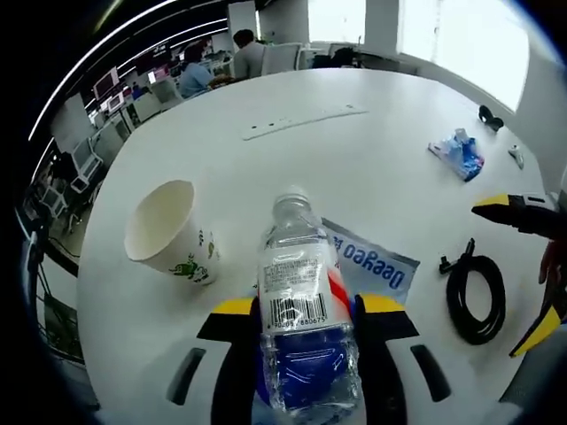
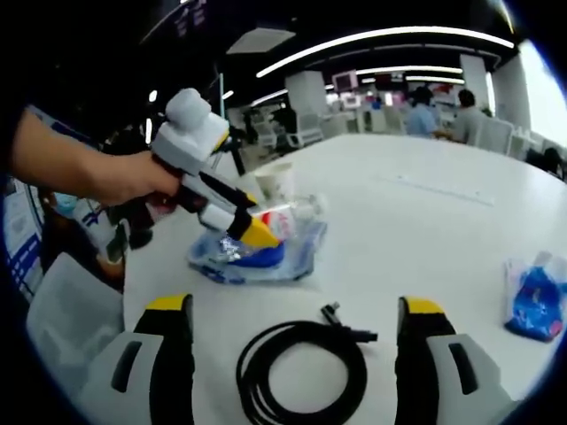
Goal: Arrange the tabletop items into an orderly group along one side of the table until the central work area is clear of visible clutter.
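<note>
so the left gripper [image 1: 306,312] has its jaws clamped on a water bottle [image 1: 303,328], neck pointing away from it, lying over a blue-printed plastic sleeve [image 1: 376,262]; a paper cup [image 1: 168,232] lies tipped just off to its left; the right gripper [image 2: 297,320] is spread wide with nothing in it, a coiled black cable [image 2: 301,365] sitting on the white table [image 2: 443,230] right between its jaws, and a crumpled blue packet [image 2: 536,301] off to its right

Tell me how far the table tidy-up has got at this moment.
Early stage. Nothing looks grouped yet. In hand: the left gripper is shut on the water bottle, which lies over a blue-printed plastic bag. Left to do: the paper cup, the coiled black cable between the open right gripper's jaws, and the blue packet are scattered across the table.
</note>
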{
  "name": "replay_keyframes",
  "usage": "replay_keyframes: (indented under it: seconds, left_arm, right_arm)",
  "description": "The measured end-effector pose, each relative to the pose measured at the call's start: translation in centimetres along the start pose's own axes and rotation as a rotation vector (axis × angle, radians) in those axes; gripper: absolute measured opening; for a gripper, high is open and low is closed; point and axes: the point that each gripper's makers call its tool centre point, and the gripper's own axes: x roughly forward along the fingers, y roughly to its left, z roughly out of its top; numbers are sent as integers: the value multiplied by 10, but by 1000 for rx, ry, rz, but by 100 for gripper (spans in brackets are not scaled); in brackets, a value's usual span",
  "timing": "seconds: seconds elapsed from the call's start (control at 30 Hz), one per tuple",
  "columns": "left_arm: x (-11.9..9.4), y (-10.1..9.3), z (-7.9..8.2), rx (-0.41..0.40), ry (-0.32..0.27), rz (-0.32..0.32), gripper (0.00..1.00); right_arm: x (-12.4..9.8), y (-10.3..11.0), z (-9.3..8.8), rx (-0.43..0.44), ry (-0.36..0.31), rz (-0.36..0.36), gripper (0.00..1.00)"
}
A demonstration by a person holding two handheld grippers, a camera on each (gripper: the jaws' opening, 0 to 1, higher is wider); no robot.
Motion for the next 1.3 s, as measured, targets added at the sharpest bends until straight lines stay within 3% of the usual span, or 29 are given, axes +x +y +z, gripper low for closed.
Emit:
replay_keyframes:
  seconds: [0.3, 0.97, 1.3]
  left_arm:
    - [3, -1, 2, -26, 3, -6, 45]
    - [15, 1, 5, -120, 11, -5, 42]
    - [7, 0, 9, -35, -20, -8, 39]
  right_arm:
    - [-1, -2, -3, 11, 4, -3, 93]
    - [-1, -8, -6, 22, 10, -9, 93]
    - [0, -7, -1, 17, 6, -8, 92]
